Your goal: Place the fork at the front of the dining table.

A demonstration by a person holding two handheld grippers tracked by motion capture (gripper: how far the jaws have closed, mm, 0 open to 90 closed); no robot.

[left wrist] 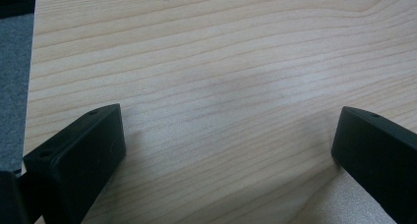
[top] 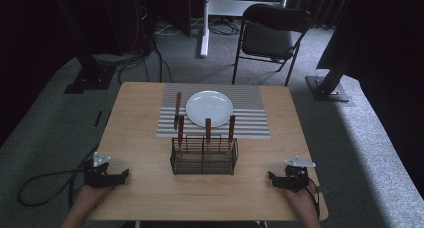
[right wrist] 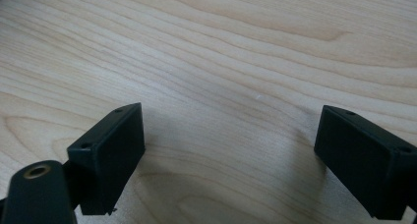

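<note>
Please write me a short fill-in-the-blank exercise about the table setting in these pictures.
1. The white plate sits on a ____ mat.
2. The number of wooden handles standing up out of the wire basket is ____.
3. One utensil lies on the mat to the ____ of the plate in the high view.
4. The jaws of both hand-held grippers, left and right, stand ____.

Missing words: striped; three; left; open

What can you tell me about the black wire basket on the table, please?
The black wire basket is a low rectangular caddy of thin dark wire, with a divider that makes compartments. It stands upright on the wooden table, just in front of the striped placemat. Three pieces of cutlery with brown wooden handles stand in it, handles up. Nothing else touches it.
</note>
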